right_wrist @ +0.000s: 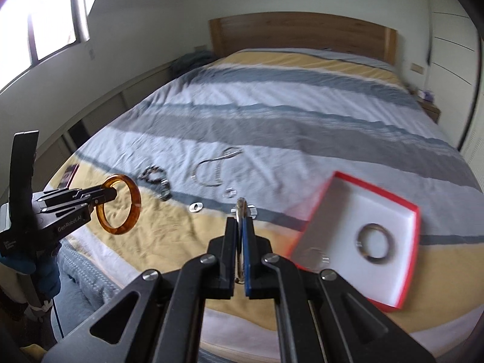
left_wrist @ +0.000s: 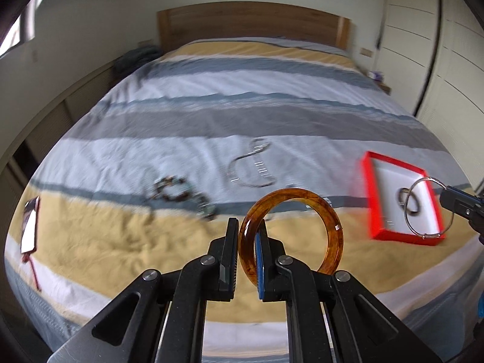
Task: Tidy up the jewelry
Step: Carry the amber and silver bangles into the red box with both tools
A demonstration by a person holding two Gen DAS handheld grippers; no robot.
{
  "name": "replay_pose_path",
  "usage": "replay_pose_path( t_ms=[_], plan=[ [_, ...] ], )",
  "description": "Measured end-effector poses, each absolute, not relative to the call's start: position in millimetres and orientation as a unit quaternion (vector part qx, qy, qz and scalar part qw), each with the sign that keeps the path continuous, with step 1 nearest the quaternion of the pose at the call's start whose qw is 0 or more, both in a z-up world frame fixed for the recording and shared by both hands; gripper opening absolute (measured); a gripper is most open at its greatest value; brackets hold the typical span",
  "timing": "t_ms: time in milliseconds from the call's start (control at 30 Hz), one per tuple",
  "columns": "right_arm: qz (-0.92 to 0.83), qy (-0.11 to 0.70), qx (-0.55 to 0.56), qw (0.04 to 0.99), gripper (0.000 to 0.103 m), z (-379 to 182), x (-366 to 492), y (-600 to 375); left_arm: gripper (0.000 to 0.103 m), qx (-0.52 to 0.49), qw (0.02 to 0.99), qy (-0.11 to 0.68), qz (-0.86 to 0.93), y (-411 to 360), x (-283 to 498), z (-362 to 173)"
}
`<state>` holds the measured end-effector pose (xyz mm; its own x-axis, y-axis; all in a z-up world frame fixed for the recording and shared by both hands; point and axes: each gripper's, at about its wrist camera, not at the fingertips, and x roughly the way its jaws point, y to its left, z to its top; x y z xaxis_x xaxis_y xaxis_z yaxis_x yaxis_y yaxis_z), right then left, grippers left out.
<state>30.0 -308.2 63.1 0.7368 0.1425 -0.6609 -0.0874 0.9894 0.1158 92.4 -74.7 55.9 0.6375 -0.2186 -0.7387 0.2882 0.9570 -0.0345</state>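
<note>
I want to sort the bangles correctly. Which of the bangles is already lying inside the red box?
The dull silver-grey bangle lies on the white lining of the red box. The amber bangle and the thin silver bangle are each held in a hand-held gripper.

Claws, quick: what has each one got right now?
Left claw: shut on the amber bangle.
Right claw: shut on the silver bangle.

The left gripper [left_wrist: 246, 236] holds an amber bangle [left_wrist: 302, 233] upright between its jaws, above the striped bed [left_wrist: 211, 106]. To the right, the right gripper [left_wrist: 453, 202] carries a thin silver hoop [left_wrist: 423, 208] over a red box [left_wrist: 375, 196] holding a ring [left_wrist: 408, 201].
</note>
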Motion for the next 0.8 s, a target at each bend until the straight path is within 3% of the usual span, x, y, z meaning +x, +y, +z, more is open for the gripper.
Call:
replay_pose_path(
  t_ms=[300, 800],
  plan=[
    [-0.008, 0.354, 0.065, 0.933, 0.003, 62.1, 26.9, -401.4, 0.010, 0.089, 0.887, 0.401, -0.213, -186.2, 104.9, 59.0],
    [-0.024, 0.365, 0.134, 0.921, 0.003, 13.1, 108.8, -487.6, 0.010, 0.168, 0.853, 0.424, -0.253, -344.6, 176.0, -1.6]
  ],
)
